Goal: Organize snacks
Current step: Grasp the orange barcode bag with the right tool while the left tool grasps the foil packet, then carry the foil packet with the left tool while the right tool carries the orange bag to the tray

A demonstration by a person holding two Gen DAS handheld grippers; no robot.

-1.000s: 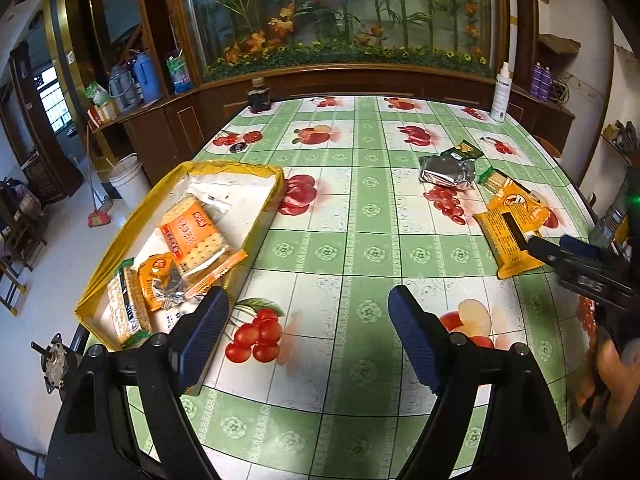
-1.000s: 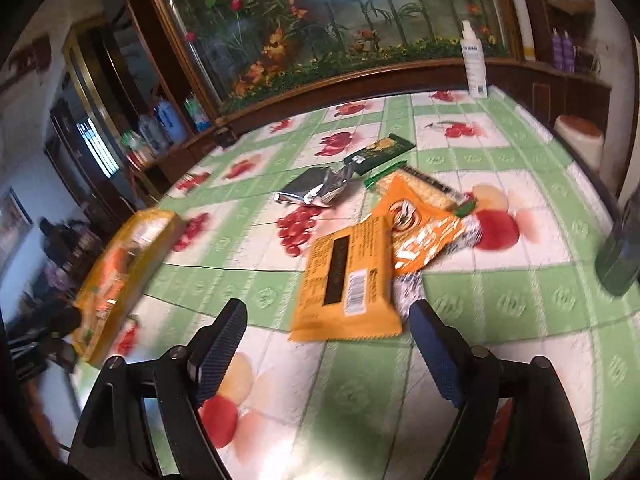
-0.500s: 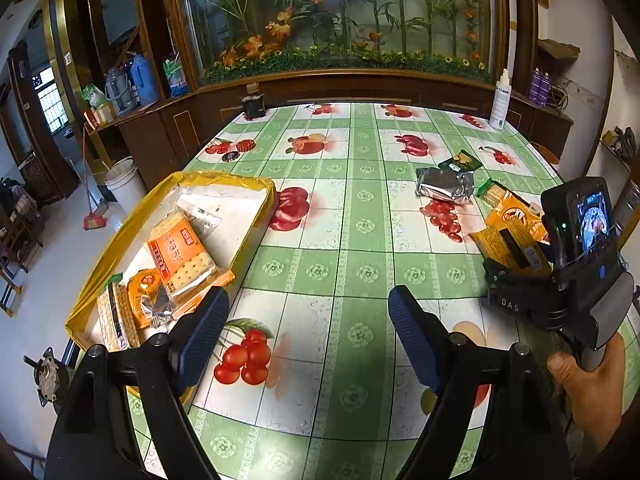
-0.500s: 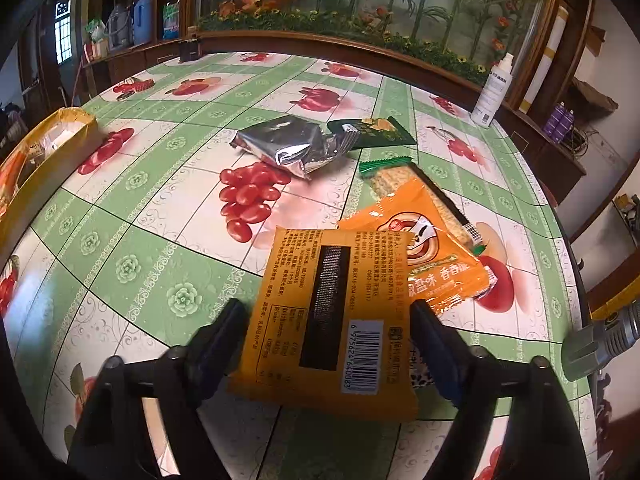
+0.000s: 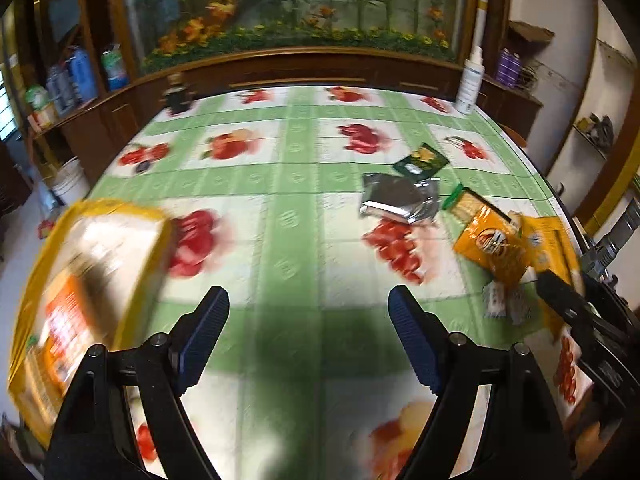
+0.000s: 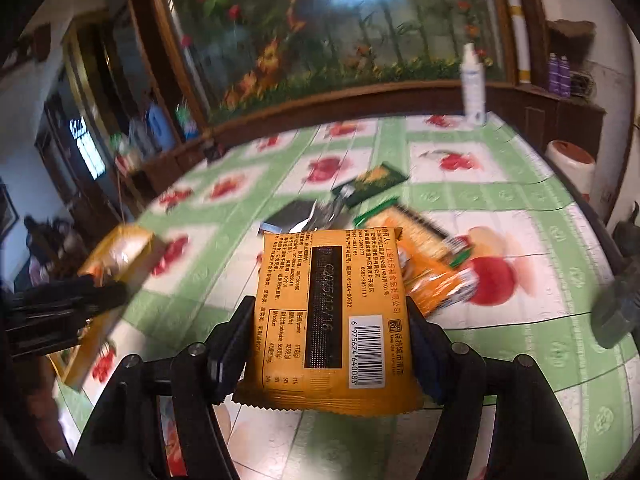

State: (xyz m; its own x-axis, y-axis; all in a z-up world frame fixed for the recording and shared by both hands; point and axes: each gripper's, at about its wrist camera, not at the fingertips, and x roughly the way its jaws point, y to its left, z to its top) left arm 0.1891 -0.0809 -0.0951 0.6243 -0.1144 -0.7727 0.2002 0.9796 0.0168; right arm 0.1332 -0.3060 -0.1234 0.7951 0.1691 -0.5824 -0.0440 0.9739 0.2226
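The right gripper (image 6: pixel 330 338) is clamped on an orange snack packet (image 6: pixel 328 312), its two blue-padded fingers pressing the packet's long sides, with the barcode and printed back panel facing the camera. The packet appears lifted clear of the green-and-white fruit-print tablecloth (image 6: pixel 500 196), though motion blur makes the gap hard to judge. Just beyond the packet lies the remaining pile: a second orange packet (image 6: pixel 436 276), a long cracker pack with green ends (image 6: pixel 416 224), a silver foil pouch (image 6: pixel 316 216) and, farthest from the packet, a dark green packet (image 6: pixel 374 182). Well off to the packet's left sits the yellow tray (image 6: pixel 120 256), which in the left wrist view already holds several snack packs, blurred. The left gripper (image 5: pixel 308 336) is spread wide with nothing between its fingers, hovering over bare tablecloth between the tray and the pile. A white spray bottle (image 6: pixel 473 88) stands at the far table edge. The step in hand seems to be carrying the gripped packet to the tray. The next move likely calls for travelling leftward across the table, clearing the tray's raised rim, then lowering and letting go inside.
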